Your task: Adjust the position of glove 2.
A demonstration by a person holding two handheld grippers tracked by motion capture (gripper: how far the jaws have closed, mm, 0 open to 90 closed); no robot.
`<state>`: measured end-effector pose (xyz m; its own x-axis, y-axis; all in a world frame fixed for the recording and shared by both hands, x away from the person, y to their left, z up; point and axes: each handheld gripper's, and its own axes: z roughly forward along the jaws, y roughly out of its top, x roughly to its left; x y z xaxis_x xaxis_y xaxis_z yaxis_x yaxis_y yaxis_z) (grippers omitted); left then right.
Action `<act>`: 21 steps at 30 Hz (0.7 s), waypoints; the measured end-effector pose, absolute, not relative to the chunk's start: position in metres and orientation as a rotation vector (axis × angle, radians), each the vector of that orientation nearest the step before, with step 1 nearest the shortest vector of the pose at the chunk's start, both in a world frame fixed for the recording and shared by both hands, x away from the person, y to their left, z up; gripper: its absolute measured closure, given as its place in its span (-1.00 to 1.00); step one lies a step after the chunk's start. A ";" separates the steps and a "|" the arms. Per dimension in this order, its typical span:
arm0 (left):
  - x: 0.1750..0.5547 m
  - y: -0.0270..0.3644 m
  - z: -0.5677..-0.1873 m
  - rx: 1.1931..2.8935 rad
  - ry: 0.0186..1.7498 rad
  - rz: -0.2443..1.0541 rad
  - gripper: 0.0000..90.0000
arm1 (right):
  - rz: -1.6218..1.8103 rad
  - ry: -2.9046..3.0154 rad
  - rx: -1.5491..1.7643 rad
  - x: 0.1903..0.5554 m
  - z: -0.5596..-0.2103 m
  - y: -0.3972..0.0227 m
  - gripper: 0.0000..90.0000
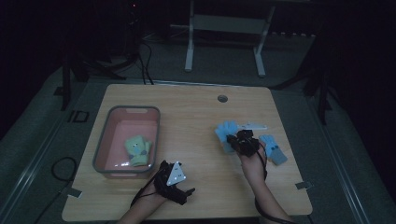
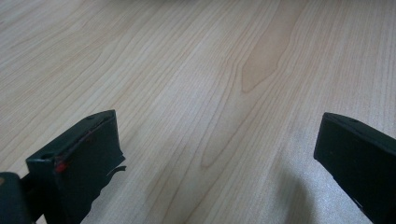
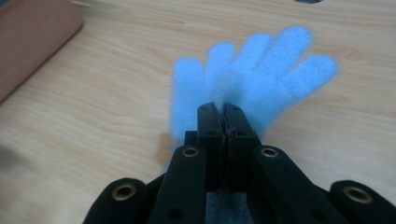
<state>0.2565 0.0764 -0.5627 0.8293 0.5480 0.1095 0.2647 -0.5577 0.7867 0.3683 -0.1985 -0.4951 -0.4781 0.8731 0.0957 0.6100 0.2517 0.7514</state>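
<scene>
Blue glove (image 1: 227, 132), in the high view, right of the table's (image 1: 196, 116) middle, pinched by the right gripper (image 1: 238, 140) and apparently lifted a little off the wood. Second blue glove (image 1: 273, 149) flat on the table just right of that hand. Small white object (image 1: 252, 126) beyond them, too dim to identify. Pink bin (image 1: 102, 154) at the left with a green glove (image 1: 137, 150) already inside. Left gripper (image 1: 180, 184) near the front edge, just right of the bin's near corner, holding nothing.

In the left gripper view, two black jaws spread wide over bare wood grain, nothing between them.

In the right gripper view, jaws pressed tight together on the blue glove (image 3: 254, 81) near its cuff, fingers of the glove fanned out beyond and blurred, hanging above the tabletop. Corner of the pink bin (image 3: 32, 42) at upper left, well apart.

Risks, judged from here: thin bite of soft fabric, so likely to slip free on a fast swing toward the bin; dangling fingers apt to catch on the bin's rim and leave the glove draped over the edge instead of inside; loose cloth also liable to drag the second glove if carried low.
</scene>
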 end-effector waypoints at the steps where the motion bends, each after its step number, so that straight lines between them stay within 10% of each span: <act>1: 0.256 0.076 -0.563 2.180 0.592 0.437 -0.98 | 1.088 2.194 1.368 0.364 -0.495 -0.196 0.94; 21: 0.254 0.076 -0.563 2.183 0.577 0.450 -0.98 | 1.059 2.204 1.385 0.319 -0.528 -0.159 0.94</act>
<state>0.2537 0.0757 -0.5632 0.8316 0.5416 0.1226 0.2507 -0.5632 0.7873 0.3192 -0.1588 -0.5278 -0.4730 0.8746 0.1066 0.6296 0.2508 0.7353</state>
